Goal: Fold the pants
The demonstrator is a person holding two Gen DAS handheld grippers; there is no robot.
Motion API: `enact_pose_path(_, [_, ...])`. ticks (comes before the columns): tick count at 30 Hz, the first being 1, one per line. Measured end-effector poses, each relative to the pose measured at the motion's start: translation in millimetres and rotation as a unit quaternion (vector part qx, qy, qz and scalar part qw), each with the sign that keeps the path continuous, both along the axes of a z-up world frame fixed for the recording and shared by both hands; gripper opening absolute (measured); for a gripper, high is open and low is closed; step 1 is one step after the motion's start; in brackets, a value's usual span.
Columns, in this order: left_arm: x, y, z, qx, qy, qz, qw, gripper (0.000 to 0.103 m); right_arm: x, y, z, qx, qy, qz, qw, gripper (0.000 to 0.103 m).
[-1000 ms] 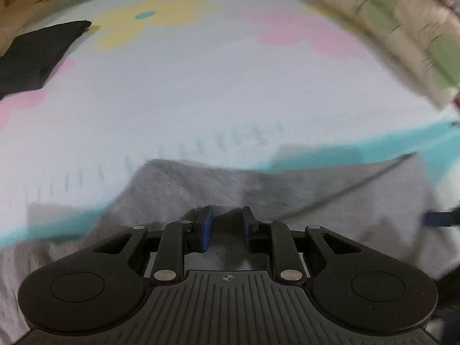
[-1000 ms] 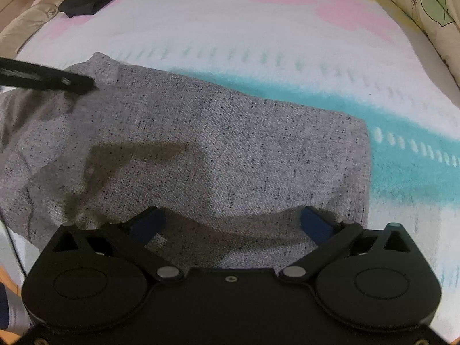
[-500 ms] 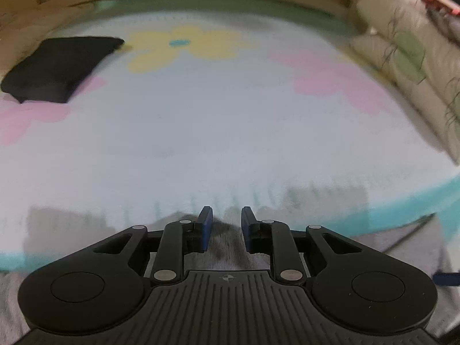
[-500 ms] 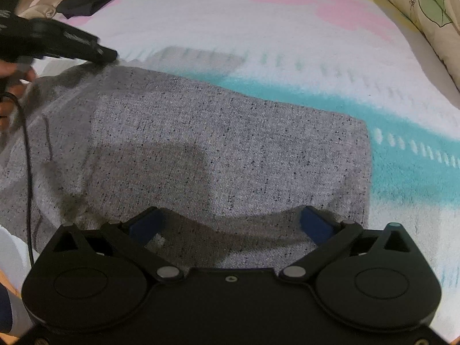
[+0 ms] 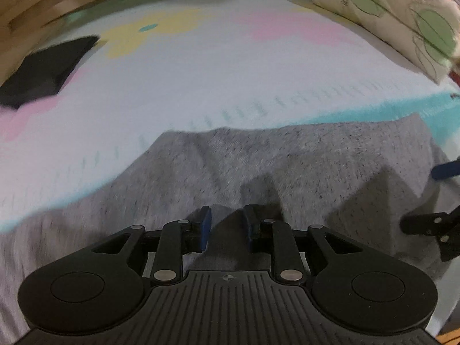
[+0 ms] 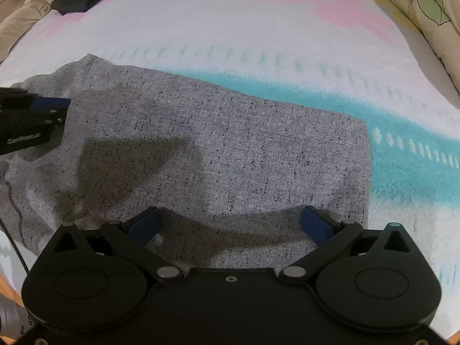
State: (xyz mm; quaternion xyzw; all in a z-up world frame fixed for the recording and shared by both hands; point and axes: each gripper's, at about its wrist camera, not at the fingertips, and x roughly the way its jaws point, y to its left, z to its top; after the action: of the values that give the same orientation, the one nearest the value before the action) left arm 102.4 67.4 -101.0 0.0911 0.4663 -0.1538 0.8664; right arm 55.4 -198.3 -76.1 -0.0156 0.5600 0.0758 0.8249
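Tongs: left tongs (image 5: 225, 224) tilt steeply down, pinching grey pants (image 6: 230, 149).

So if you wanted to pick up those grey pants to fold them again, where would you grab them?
Probably at a corner of the grey pants, best the right far one. The cloth lies flat on the bed cover, so only edges give the fingers something to pinch. Come in low from the right, over the teal stripe, and slide one finger under the fold.
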Motion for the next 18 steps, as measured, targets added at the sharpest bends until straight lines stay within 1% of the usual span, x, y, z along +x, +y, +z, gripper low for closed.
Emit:
enact_pose_path(3, [-12.6, 10.5, 1.0, 0.000, -0.001, 0.034, 0.9994, 0.024, 2.4, 0.4, -1.2, -0.001, 0.001, -0.001, 1.000, 0.103])
enact_pose_path(6, [-28.3, 26.2, 3.4, -0.012, -0.004, 0.064, 0.9979, 0.025, 4.1, 0.7, -1.6, -0.001, 0.002, -0.001, 1.000, 0.103])
enact_pose_path(9, [-36.8, 44.1, 11.5, -0.028, -0.001, 0.089, 0.9957, 0.025, 6.4, 0.1, -2.3, 0.000, 0.005, -0.002, 1.000, 0.103])
enact_pose_path(14, [-59.7, 77.2, 17.4, -0.071, 0.009, 0.128, 0.9892, 0.025, 12.5, 2.0, -2.5, -0.004, 0.020, -0.017, 1.000, 0.103])
enact_pose_path(16, [-72.3, 86.3, 18.0, -0.058, 0.006, 0.151, 0.9869, 0.025, 14.6, 3.8, -2.4, -0.008, 0.024, -0.024, 0.999, 0.103])
enact_pose_path(18, [-84.9, 95.2, 19.6, -0.063, -0.004, 0.164, 0.9845, 0.025, 15.9, 4.8, -2.4, -0.009, 0.026, -0.032, 0.999, 0.103])
